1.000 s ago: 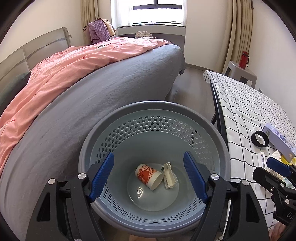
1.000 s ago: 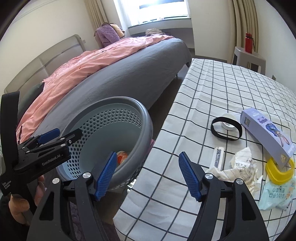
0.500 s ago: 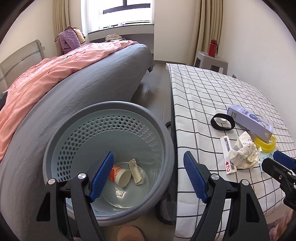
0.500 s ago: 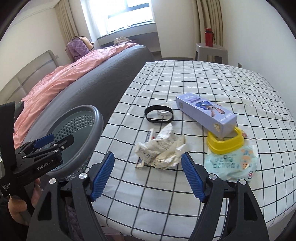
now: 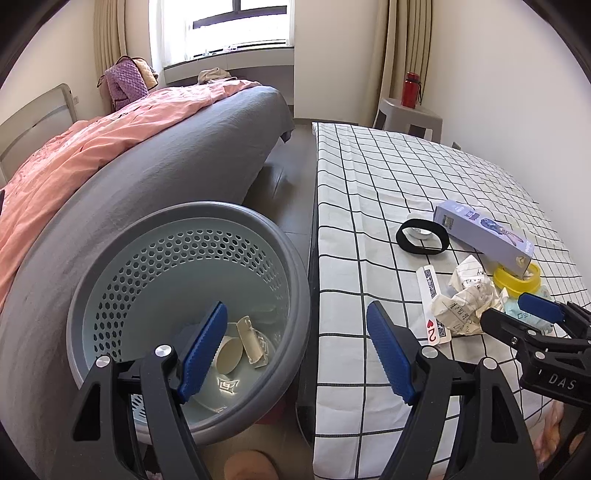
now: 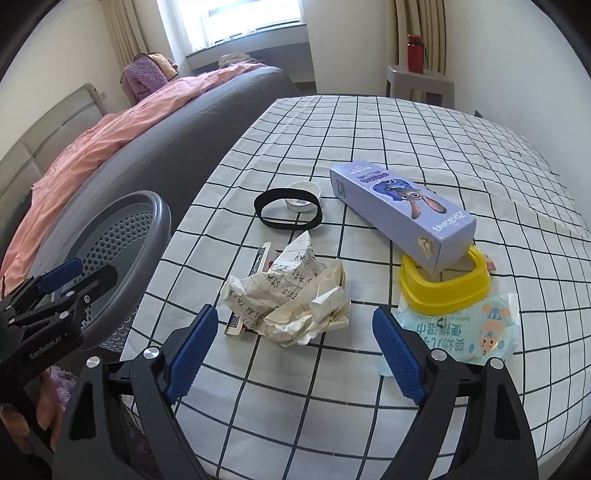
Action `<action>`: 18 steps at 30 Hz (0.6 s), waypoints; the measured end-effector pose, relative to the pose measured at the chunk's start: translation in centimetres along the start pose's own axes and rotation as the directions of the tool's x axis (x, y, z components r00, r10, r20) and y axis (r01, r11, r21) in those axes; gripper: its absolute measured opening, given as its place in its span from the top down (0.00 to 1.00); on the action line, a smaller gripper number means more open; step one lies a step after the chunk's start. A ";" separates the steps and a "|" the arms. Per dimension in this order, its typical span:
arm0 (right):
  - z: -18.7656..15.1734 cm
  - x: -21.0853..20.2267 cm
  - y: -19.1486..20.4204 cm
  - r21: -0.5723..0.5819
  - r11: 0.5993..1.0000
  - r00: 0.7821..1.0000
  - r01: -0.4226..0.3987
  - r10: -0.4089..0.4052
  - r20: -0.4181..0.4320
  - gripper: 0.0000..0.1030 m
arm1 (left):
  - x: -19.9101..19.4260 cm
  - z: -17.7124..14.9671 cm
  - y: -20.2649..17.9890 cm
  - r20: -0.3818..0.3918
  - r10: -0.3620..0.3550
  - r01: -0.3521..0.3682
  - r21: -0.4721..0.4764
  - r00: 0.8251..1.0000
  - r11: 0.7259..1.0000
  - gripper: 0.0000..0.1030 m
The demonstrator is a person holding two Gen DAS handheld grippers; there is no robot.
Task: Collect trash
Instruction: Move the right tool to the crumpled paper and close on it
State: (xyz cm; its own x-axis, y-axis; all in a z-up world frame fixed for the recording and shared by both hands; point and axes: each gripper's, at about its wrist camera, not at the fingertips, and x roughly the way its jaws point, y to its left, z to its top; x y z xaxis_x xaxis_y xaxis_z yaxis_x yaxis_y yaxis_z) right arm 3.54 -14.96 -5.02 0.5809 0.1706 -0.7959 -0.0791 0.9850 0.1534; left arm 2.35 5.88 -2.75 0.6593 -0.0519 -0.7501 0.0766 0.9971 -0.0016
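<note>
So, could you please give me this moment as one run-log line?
right hand-held gripper: open, just widened, empty, facing crumpled paper | left hand-held gripper: open, empty | basket: holds paper cup

A bed [image 5: 177, 147] with a grey sheet runs along the left, a pink duvet [image 5: 92, 147] rumpled over its far side. A purple bag [image 5: 125, 83] sits at the far end of the bed, below the window [image 5: 221, 26], which has beige curtains [image 5: 410, 44] at either side. In the far right corner a red bottle [image 6: 414, 53] stands upright on a grey stool [image 6: 421, 83]. Dark floor [image 5: 295, 184] shows between the bed and the checked cloth [image 6: 369, 129] on the tabletop
</note>
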 end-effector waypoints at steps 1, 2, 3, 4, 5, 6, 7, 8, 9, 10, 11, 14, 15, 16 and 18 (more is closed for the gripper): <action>0.3 0.4 0.1 -0.008 1.000 1.000 -0.002 0.002 -0.007 0.16 | 0.1 0.0 0.1 -0.003 -0.001 0.001 -0.003 1.000 1.000 0.28; 0.5 0.8 0.2 -0.016 1.000 1.000 -0.004 0.004 -0.015 0.16 | 0.2 0.0 0.1 -0.007 -0.003 0.003 -0.005 1.000 1.000 0.28; 0.7 1.2 0.3 -0.024 1.000 1.000 -0.005 0.005 -0.021 0.15 | 0.2 0.0 0.2 -0.010 -0.004 0.004 -0.007 1.000 1.000 0.28; 0.9 1.6 0.5 -0.034 0.999 1.000 -0.008 0.008 -0.026 0.14 | 0.3 0.0 0.3 -0.011 -0.005 0.005 -0.007 1.000 1.000 0.28; 0.9 1.9 0.6 -0.044 0.999 0.999 -0.011 0.009 -0.031 0.14 | 0.4 0.0 0.3 -0.013 -0.003 0.003 -0.006 1.000 1.000 0.28; 1.0 2.2 0.7 -0.053 0.999 0.999 -0.006 0.004 -0.033 0.14 | 0.4 -0.1 0.2 -0.015 -0.001 0.001 -0.005 1.000 1.000 0.28; 1.1 2.6 0.8 -0.062 0.998 0.999 0.003 -0.006 -0.037 0.14 | 0.5 -0.1 0.2 -0.017 -0.002 0.002 -0.004 1.000 1.000 0.28; 1.1 2.8 0.9 -0.067 0.998 0.999 0.010 -0.013 -0.041 0.14 | 0.6 -0.1 0.2 -0.020 -0.002 0.002 -0.003 1.000 1.000 0.28; 1.1 3.1 0.8 -0.069 0.998 0.999 0.011 -0.014 -0.046 0.14 | 0.7 -0.1 0.1 -0.022 -0.003 0.003 -0.001 1.000 1.000 0.28; 1.0 3.3 0.7 -0.068 0.998 0.999 0.010 -0.013 -0.049 0.14 | 0.7 -0.1 0.1 -0.024 -0.003 0.003 0.000 1.000 1.000 0.28; 0.9 3.6 0.6 -0.066 0.998 0.999 0.009 -0.012 -0.053 0.14 | 0.8 -0.1 0.1 -0.026 -0.002 0.002 0.001 1.000 1.000 0.28; 0.8 4.3 0.2 -0.060 0.998 0.997 0.010 -0.014 -0.069 0.22 | 1.0 -0.1 0.0 -0.031 -0.007 0.007 0.002 1.000 1.000 0.28; 0.7 4.3 0.1 -0.056 0.998 0.998 0.009 -0.013 -0.067 0.22 | 1.0 -0.1 0.0 -0.033 -0.008 0.008 0.002 0.999 1.000 0.28; 0.7 4.2 0.0 -0.053 0.999 0.998 0.003 -0.006 -0.060 0.24 | 1.1 -0.1 -0.1 -0.035 -0.011 0.011 0.001 0.999 1.000 0.28; 0.7 3.9 0.0 -0.054 0.999 0.999 0.006 -0.008 -0.047 0.33 | 1.2 -0.1 -0.2 -0.038 -0.017 0.017 0.002 0.999 1.000 0.28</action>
State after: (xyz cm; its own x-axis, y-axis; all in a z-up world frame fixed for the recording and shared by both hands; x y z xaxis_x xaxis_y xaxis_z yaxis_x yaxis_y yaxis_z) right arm 6.36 -14.32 -7.72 0.5430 0.1636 -0.8237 -0.1194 0.9859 0.1171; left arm 3.06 5.59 -3.75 0.6288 -0.0662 -0.7748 0.0892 0.9959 -0.0127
